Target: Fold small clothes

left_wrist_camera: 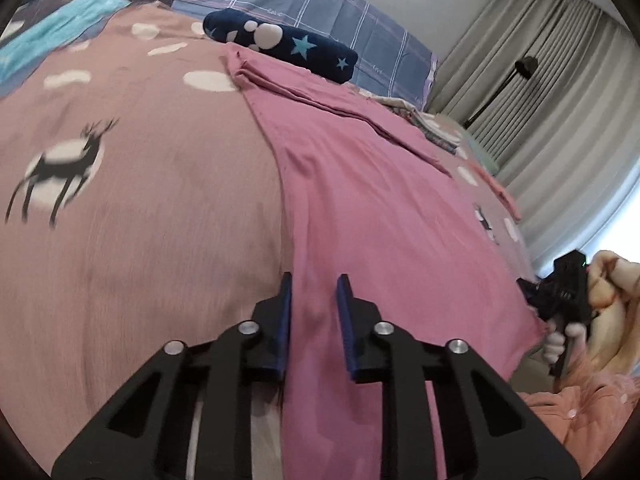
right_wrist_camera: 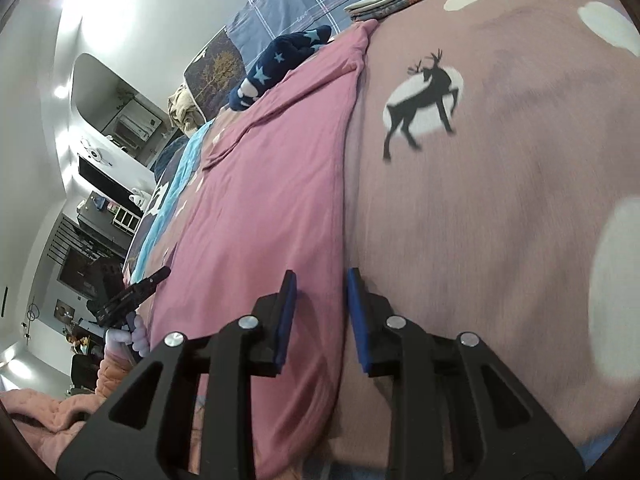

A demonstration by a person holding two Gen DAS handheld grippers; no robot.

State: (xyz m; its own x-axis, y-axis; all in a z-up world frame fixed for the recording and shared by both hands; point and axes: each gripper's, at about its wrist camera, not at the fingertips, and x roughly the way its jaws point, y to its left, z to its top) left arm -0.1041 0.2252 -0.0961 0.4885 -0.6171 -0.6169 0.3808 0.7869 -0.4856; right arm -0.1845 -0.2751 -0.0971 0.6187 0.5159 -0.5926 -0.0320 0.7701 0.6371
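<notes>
On the bed (left_wrist_camera: 140,240), a pink garment (left_wrist_camera: 360,208) lies stretched flat over the deer-print cover, its far end already doubled near a navy star cushion (left_wrist_camera: 280,46). Each tool sits at one near corner of the cloth. The left tool (left_wrist_camera: 314,312) has its blue pads apart, straddling the garment's left edge, with cloth running between them but not pinched. The right tool (right_wrist_camera: 320,308) is likewise parted, with the garment's right edge lying between its pads; from the left view it appears right at that corner, though whether it touches the fabric there I cannot tell.

The step in hand looks like taking both near corners to carry them over toward the far end. To do it well, close both tools on the hem only, not on the cover beneath, which is a close match in colour and easy to snag. Grip at matching depth on both sides, lift together, keep the edge taut between the tools, and lay it down square so the sides line up.
</notes>
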